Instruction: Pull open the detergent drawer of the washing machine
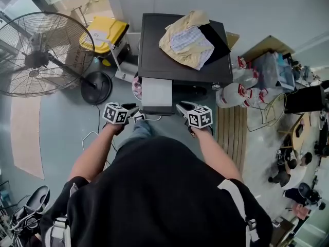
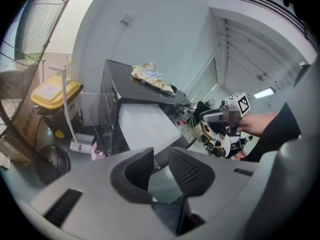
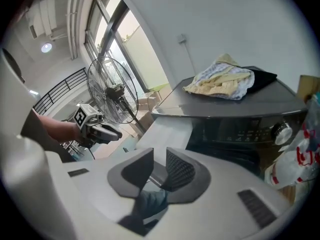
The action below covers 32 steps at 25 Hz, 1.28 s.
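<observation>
A black boxy washing machine stands by the wall, with a big metal floor fan beside it and crumpled yellow-and-white clothes on top. Its white detergent drawer juts forward. The left tongs and right tongs flank the drawer's front, narrowly parted and empty.

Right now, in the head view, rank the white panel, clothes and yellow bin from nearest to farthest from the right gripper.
1. White panel, just left of the right gripper, at the front of the machine.
2. Clothes, atop it.
3. Yellow bin, far upper left.
</observation>
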Each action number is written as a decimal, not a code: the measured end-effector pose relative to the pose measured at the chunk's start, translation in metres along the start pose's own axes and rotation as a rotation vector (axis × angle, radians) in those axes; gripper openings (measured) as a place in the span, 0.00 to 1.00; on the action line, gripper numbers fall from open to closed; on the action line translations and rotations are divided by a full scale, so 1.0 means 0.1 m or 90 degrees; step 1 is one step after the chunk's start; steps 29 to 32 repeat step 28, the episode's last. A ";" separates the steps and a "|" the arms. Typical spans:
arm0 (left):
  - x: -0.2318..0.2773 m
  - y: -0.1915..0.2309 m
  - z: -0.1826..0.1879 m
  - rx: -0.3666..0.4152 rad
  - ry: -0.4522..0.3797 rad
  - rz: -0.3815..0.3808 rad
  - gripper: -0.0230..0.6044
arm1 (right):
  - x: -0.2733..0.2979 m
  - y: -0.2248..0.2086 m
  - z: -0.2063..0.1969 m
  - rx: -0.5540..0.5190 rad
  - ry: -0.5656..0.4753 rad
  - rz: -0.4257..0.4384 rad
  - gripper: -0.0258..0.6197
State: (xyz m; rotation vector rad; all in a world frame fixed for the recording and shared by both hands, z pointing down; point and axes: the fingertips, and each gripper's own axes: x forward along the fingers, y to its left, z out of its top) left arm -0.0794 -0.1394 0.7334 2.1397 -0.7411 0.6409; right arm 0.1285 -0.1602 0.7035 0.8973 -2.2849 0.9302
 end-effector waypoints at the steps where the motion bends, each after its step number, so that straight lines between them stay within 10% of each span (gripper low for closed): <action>1: -0.01 -0.01 0.02 0.001 -0.005 0.000 0.20 | -0.01 0.01 0.04 -0.002 -0.005 0.001 0.16; 32: -0.27 -0.17 0.37 0.022 -0.090 0.029 0.20 | -0.44 0.03 0.40 -0.024 -0.088 -0.014 0.15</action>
